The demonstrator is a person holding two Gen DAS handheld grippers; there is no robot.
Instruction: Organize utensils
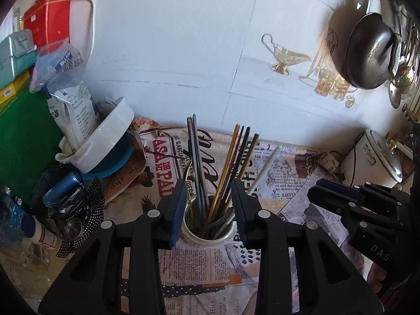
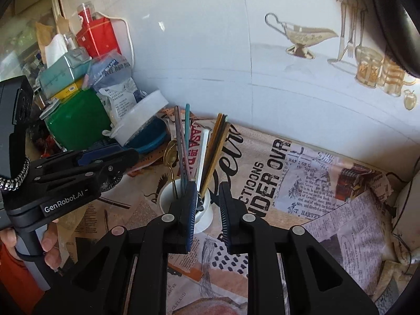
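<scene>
White and likely light, the cup (image 1: 207, 232) of thin, stiff chopsticks (image 1: 231, 168) stands mid-counter between the left hand-held gripper (image 1: 208, 210)'s parted fingers; grip its tippy wall low, right hand-held gripper (image 2: 207, 215) likewise parted, empty.

1. My left tongs (image 1: 208, 210) hang open w/ the white cup (image 1: 210, 233) btwn the fingers; gap each side is thin, and the chopsticks (image 1: 231, 168) fan up thru the middle.
2. Left of cup: blocked. White tub (image 1: 105, 141), blue bowl (image 1: 115, 165), black strainer (image 1: 84, 225), bags & boxes stacked to the wall.
3. Right of cup: bare newspaper mat (image 2: 328, 210), room to pass.
4. My right tongs (image 2: 207, 215) open, just right of cup, nothing btwn fingers.
5. Far right: white cooker (image 1: 372, 157) at mat edge.
6. Up right: hanging pan (image 1: 367, 52) overhead.
</scene>
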